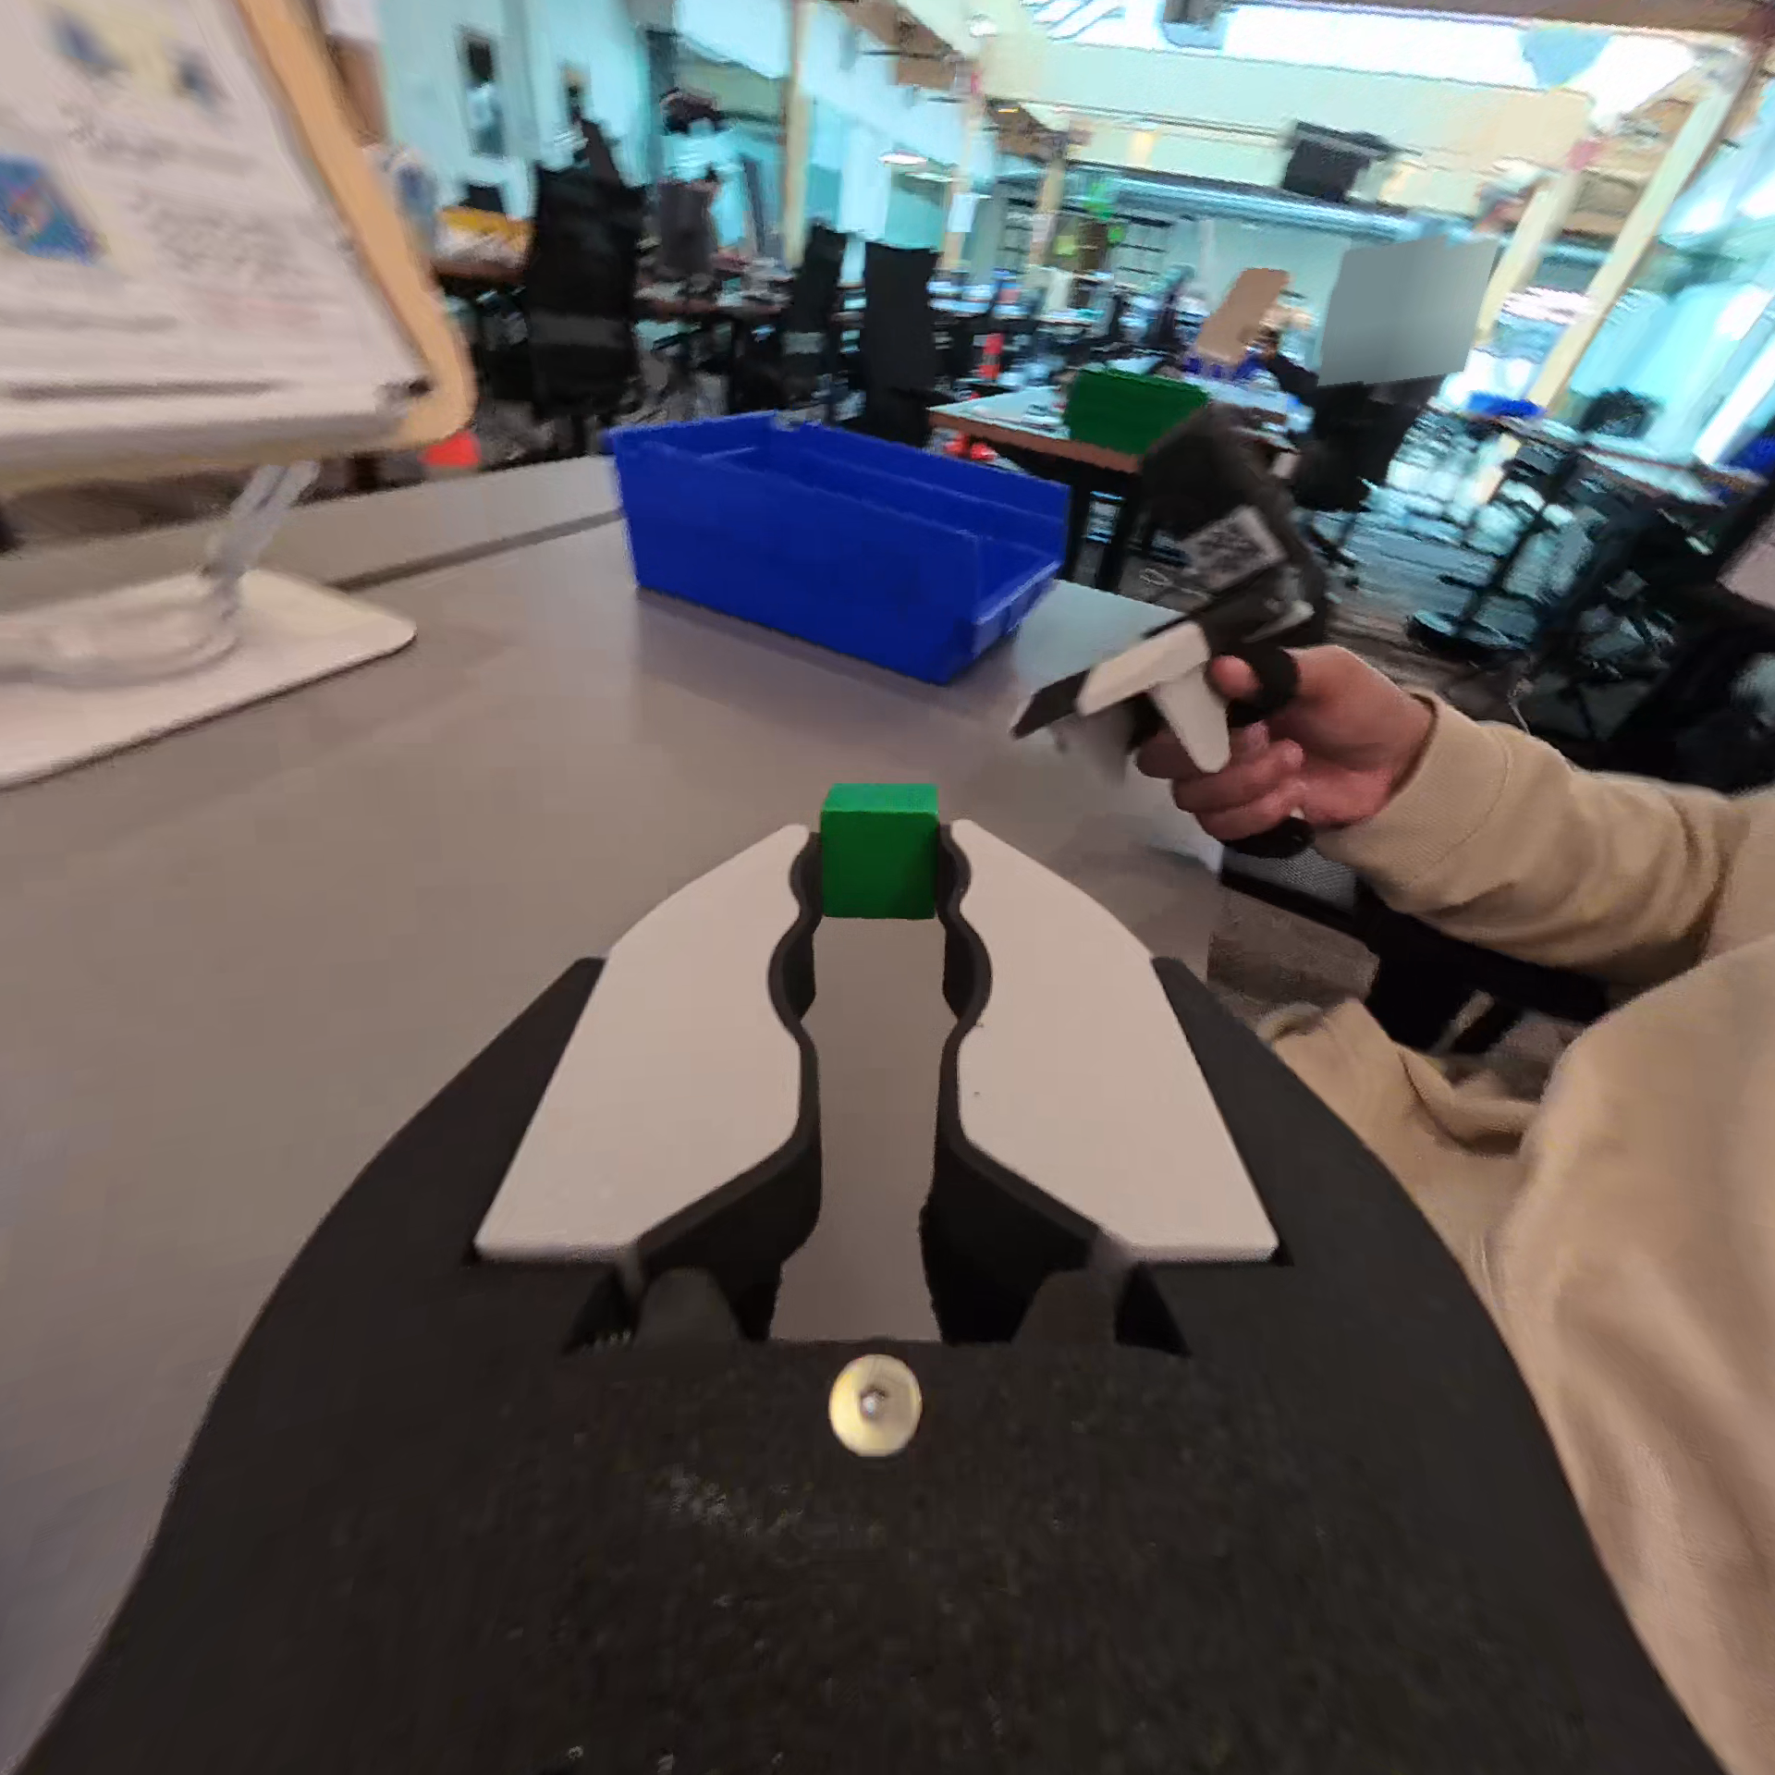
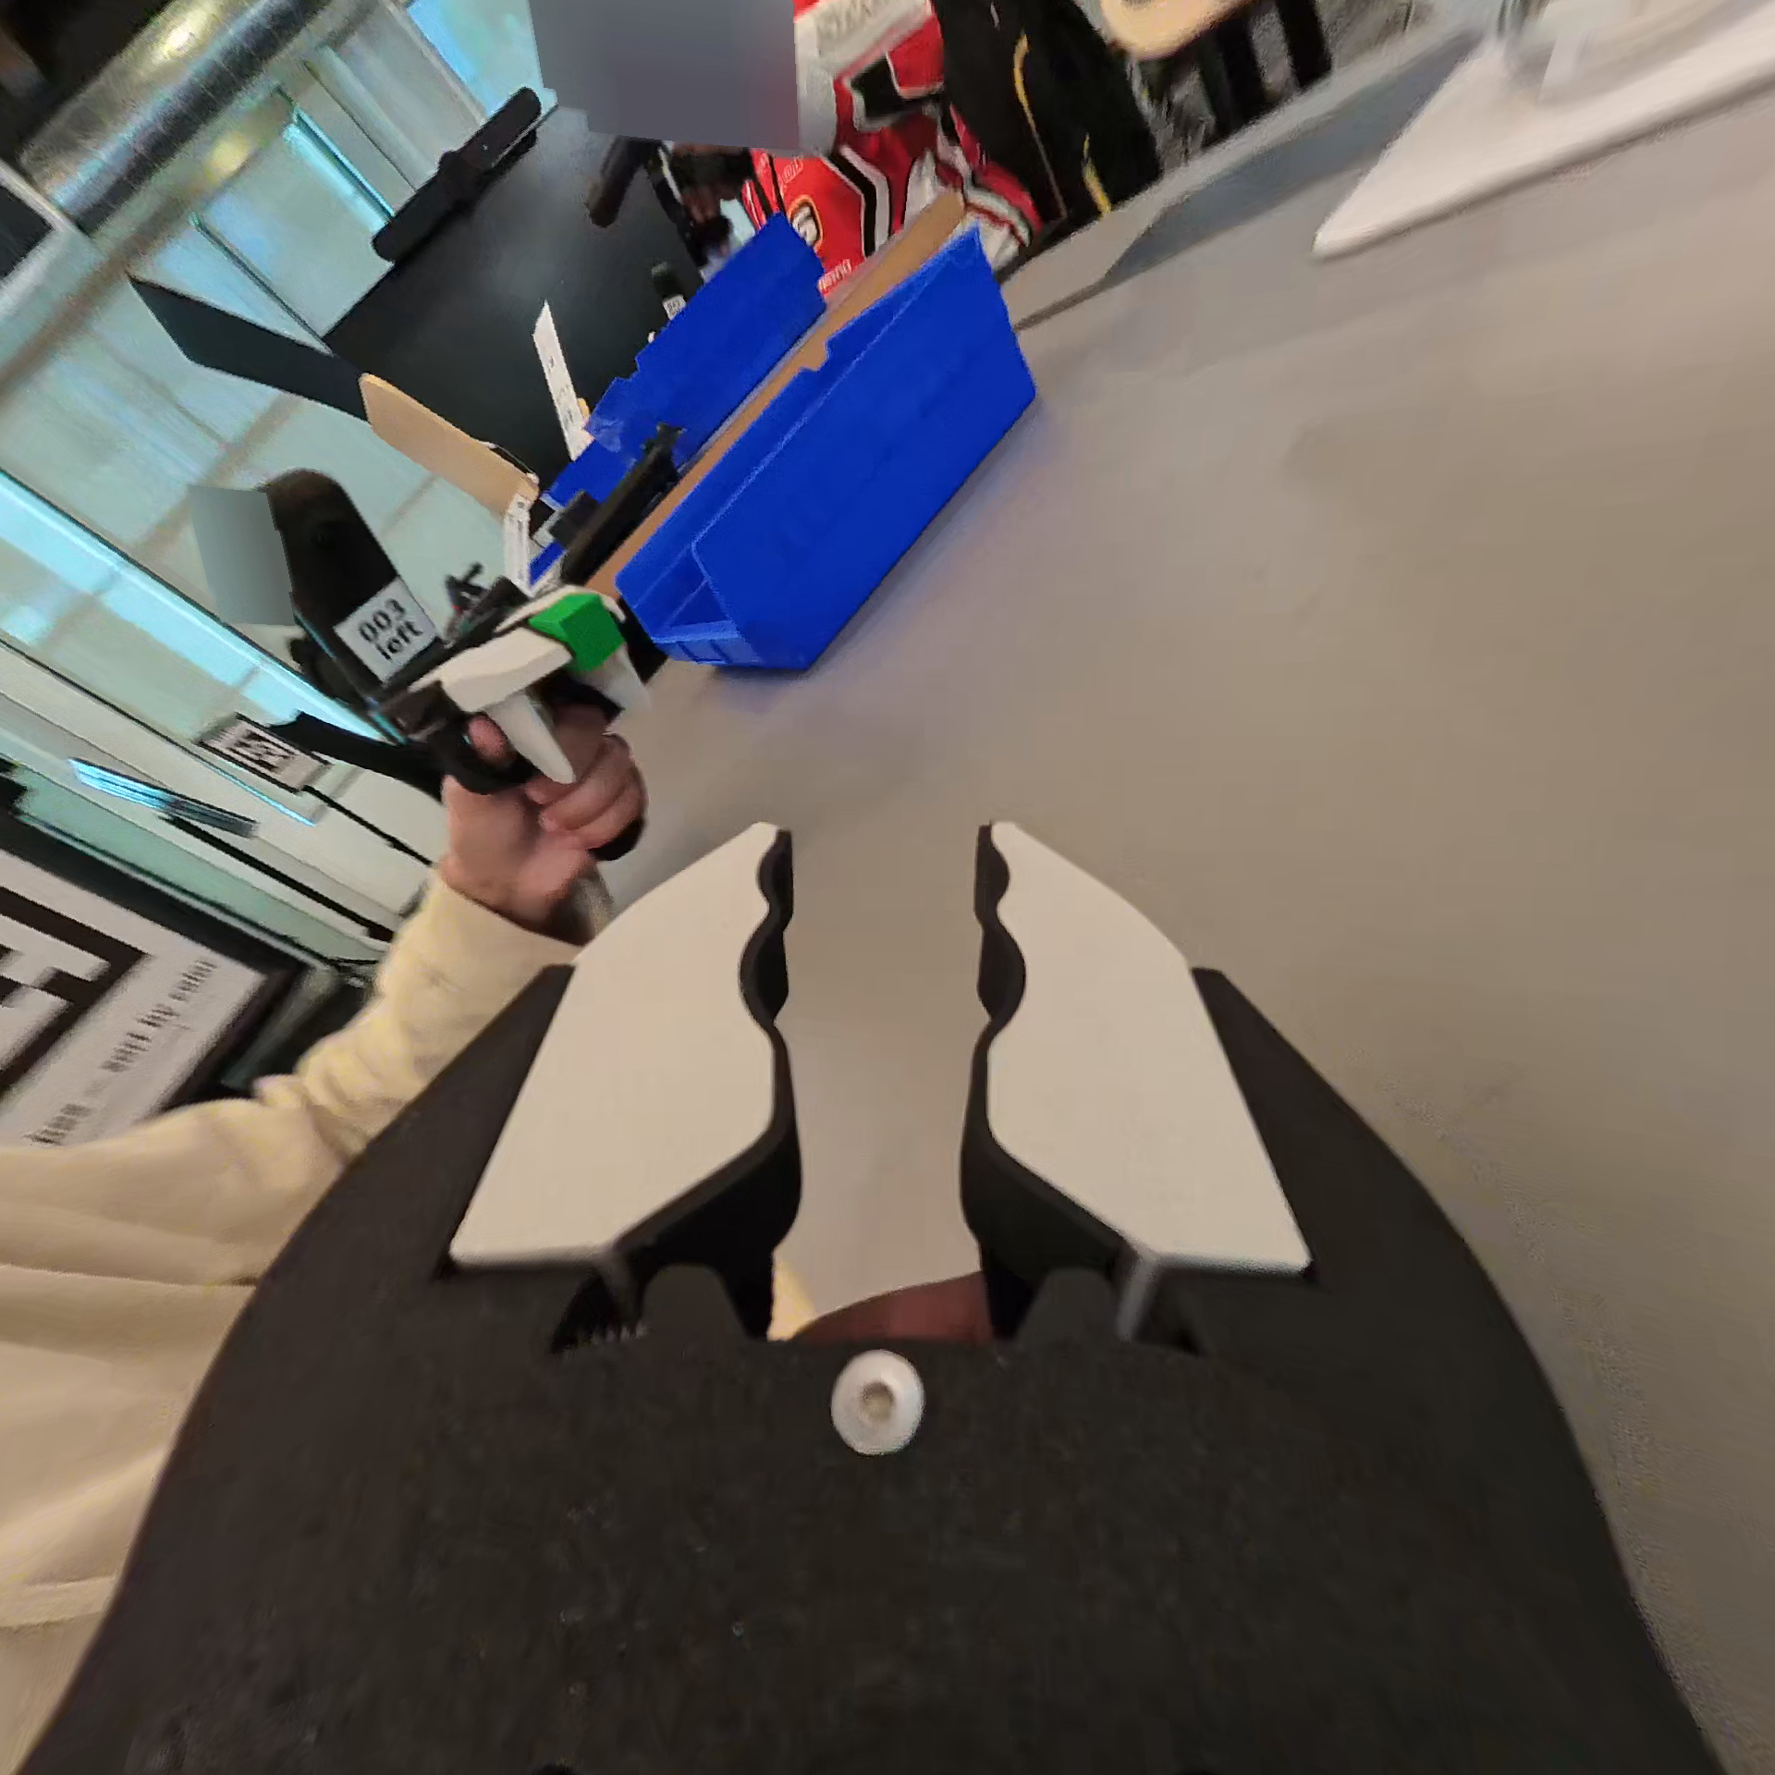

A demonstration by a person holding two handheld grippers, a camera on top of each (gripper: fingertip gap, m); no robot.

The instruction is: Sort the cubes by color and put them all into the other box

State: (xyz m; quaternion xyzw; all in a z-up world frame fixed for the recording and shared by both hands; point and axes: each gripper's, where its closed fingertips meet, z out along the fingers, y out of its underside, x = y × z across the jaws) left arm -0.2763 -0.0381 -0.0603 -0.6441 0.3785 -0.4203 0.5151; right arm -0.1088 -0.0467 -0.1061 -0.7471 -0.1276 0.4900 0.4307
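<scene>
The left tool (image 1: pixel 879 850) pinches a green cube (image 1: pixel 879 851) at its tips, above the grey worktop (image 1: pixel 384 864), with the blue box (image 1: pixel 836 547) farther off. Keep the squeeze steady, carry the cube over the box rim, and lower it inside before letting go; the right tool (image 2: pixel 884 845) hangs spread and empty.

The cube (image 1: pixel 879 850) sits between the fingertips of the left hand-held gripper (image 1: pixel 879 864), above the worktop (image 1: pixel 384 864). The bin (image 1: pixel 836 547) stands on the worktop beyond it. The right hand-held gripper (image 2: pixel 884 864) hangs to the cube's right, jaws apart.
</scene>
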